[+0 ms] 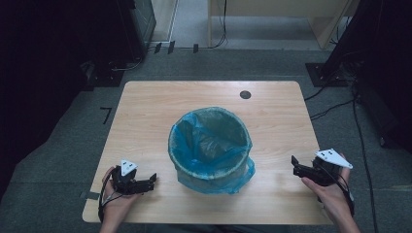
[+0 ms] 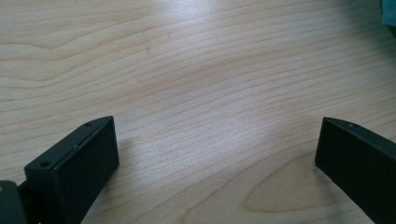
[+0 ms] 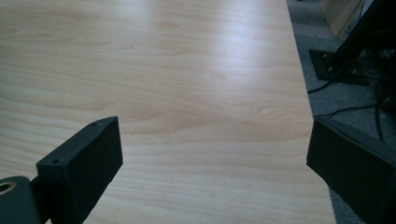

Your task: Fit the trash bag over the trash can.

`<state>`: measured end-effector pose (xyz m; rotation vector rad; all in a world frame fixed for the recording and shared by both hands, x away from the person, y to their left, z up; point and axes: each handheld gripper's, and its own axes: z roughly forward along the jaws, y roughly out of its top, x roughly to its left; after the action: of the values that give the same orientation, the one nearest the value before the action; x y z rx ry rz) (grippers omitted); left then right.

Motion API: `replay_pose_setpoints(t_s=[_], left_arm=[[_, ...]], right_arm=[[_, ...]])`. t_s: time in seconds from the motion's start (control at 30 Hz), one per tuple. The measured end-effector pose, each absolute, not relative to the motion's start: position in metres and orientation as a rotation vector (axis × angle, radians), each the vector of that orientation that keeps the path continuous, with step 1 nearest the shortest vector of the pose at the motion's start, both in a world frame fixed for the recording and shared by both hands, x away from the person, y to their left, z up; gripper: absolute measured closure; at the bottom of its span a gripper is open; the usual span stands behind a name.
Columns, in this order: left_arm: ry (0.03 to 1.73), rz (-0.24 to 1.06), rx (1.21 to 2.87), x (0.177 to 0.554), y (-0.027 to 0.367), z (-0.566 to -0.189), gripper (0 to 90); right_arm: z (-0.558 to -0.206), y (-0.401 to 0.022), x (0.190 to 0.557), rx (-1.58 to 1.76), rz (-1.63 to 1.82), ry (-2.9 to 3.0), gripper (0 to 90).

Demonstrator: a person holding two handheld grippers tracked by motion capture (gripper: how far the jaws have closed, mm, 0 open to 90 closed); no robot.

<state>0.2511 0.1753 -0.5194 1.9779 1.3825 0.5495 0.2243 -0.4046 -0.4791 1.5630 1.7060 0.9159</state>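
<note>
Blue liner bag already sits inside the bin at the desk centre; we hold left tool and right tool gaping, empty, near the front corners.

The table was pale wood-grain laminate, smooth, with a soft sheen. The bin liner was thin, translucent blue plastic, crinkled and slightly glossy. The jaws of the left gripper and right gripper were matt black plastic. The floor looked like rough grey carpet.
</note>
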Motion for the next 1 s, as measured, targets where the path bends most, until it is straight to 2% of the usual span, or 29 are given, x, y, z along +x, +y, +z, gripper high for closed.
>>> replay_pose_setpoints(t_s=[0.53, 1.0], left_arm=[[1.398, 0.581, 1.996, 0.251, 0.173, -0.520, 0.0], [1.403, 0.585, 1.994, 0.253, 0.173, -0.520, 0.0]], right_arm=[[-0.523, -0.420, 0.214, 1.714, 0.772, 1.697, 4.6], [-0.525, -0.425, 0.217, 1.805, 0.713, 1.660, 4.0]])
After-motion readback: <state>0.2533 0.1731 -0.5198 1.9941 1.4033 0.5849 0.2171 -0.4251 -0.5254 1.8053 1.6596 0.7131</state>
